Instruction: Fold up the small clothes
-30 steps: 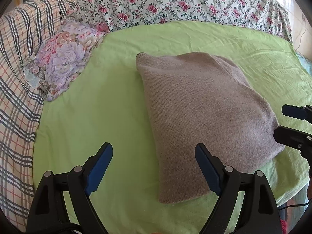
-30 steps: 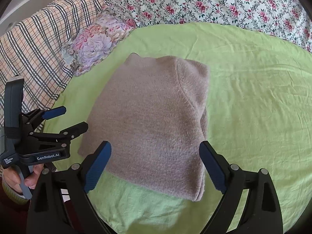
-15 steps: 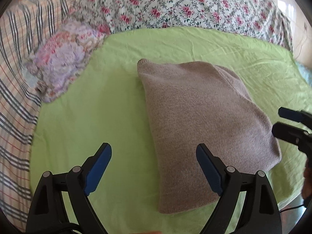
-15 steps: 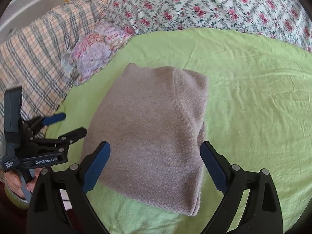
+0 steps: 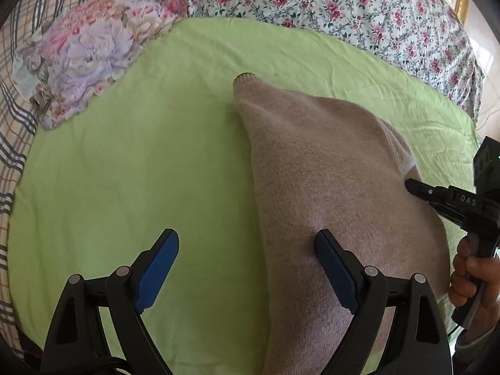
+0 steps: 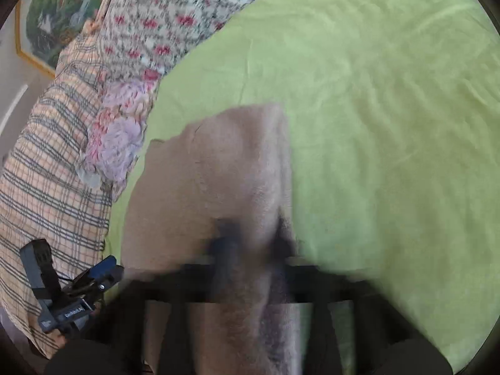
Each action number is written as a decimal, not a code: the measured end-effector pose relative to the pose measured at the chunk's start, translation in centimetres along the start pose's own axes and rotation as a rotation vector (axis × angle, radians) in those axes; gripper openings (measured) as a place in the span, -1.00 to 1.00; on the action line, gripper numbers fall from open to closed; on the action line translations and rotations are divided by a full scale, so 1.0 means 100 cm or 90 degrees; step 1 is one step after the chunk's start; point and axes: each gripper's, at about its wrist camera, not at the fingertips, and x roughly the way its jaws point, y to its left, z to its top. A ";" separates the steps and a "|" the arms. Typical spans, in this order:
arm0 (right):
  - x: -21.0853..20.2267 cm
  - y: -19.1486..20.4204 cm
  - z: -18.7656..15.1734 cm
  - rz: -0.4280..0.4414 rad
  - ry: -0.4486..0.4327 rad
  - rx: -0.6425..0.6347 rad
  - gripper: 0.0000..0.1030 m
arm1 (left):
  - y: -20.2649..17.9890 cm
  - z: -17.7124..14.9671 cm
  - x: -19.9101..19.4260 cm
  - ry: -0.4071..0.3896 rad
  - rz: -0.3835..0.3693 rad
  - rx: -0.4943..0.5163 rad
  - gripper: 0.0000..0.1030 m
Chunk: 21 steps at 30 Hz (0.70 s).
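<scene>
A folded beige knit sweater [image 5: 328, 187] lies on the green sheet [image 5: 140, 172]. My left gripper [image 5: 247, 262] is open; its right finger [image 5: 334, 265] rests on the sweater's near part and its left finger hangs over the sheet. My right gripper [image 6: 253, 237] is blurred by motion, and its fingers stand close together around a raised fold of the sweater's right edge [image 6: 265, 187]. In the left wrist view the right gripper [image 5: 415, 187] pinches that edge at the far right.
A floral pillow [image 5: 87, 53] and a plaid blanket [image 6: 47, 172] lie at the left. A flowered quilt [image 5: 312, 3] runs along the back. A framed picture [image 6: 50, 22] hangs on the wall. Green sheet [image 6: 390, 125] spreads right of the sweater.
Both grippers moved in toward the sweater. The right gripper went from open to closed on the sweater's right edge, lifting it. The left gripper stayed open and lowered onto the near part.
</scene>
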 end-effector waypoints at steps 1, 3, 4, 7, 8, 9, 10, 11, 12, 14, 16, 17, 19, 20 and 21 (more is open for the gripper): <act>-0.011 0.011 0.003 -0.024 -0.028 -0.038 -0.79 | -0.002 0.000 -0.001 -0.003 -0.002 0.003 0.74; -0.018 0.015 0.008 -0.040 -0.043 -0.061 -0.80 | -0.007 0.001 0.001 -0.004 -0.006 0.013 0.74; -0.013 0.013 0.007 -0.063 -0.035 -0.067 -0.80 | -0.010 0.001 0.003 -0.002 -0.008 0.017 0.74; 0.013 -0.001 0.004 -0.085 0.010 -0.063 -0.80 | -0.019 0.000 0.010 -0.010 -0.004 0.033 0.76; 0.012 -0.001 0.002 -0.083 -0.002 -0.059 -0.79 | -0.020 0.000 0.012 -0.012 0.001 0.037 0.78; 0.008 -0.003 0.001 -0.080 -0.009 -0.048 -0.74 | -0.020 0.000 0.013 -0.014 0.002 0.035 0.78; 0.003 -0.002 0.001 -0.077 -0.015 -0.036 -0.72 | -0.018 0.000 0.012 -0.013 0.001 0.032 0.80; 0.000 -0.001 0.000 -0.079 -0.019 -0.034 -0.69 | -0.016 0.000 0.013 -0.011 -0.001 0.029 0.80; -0.006 0.002 -0.002 -0.086 -0.024 -0.034 -0.63 | -0.013 0.000 0.012 -0.010 -0.003 0.028 0.80; -0.013 0.007 -0.008 -0.089 -0.026 -0.036 -0.63 | -0.011 -0.001 0.011 -0.017 0.001 0.032 0.83; -0.019 0.013 -0.017 -0.094 -0.025 -0.039 -0.63 | -0.010 -0.004 0.012 -0.027 0.013 0.039 0.89; -0.020 0.015 -0.021 -0.105 -0.023 -0.047 -0.63 | -0.009 -0.005 0.013 -0.029 0.014 0.039 0.90; -0.026 0.014 -0.028 -0.126 -0.026 -0.056 -0.63 | -0.008 -0.005 0.012 -0.027 0.009 0.032 0.90; -0.031 0.015 -0.030 -0.128 -0.030 -0.053 -0.63 | -0.008 -0.005 0.009 -0.027 0.010 0.031 0.90; -0.039 0.016 -0.032 -0.123 -0.039 -0.051 -0.63 | -0.009 -0.006 0.005 -0.029 0.012 0.031 0.89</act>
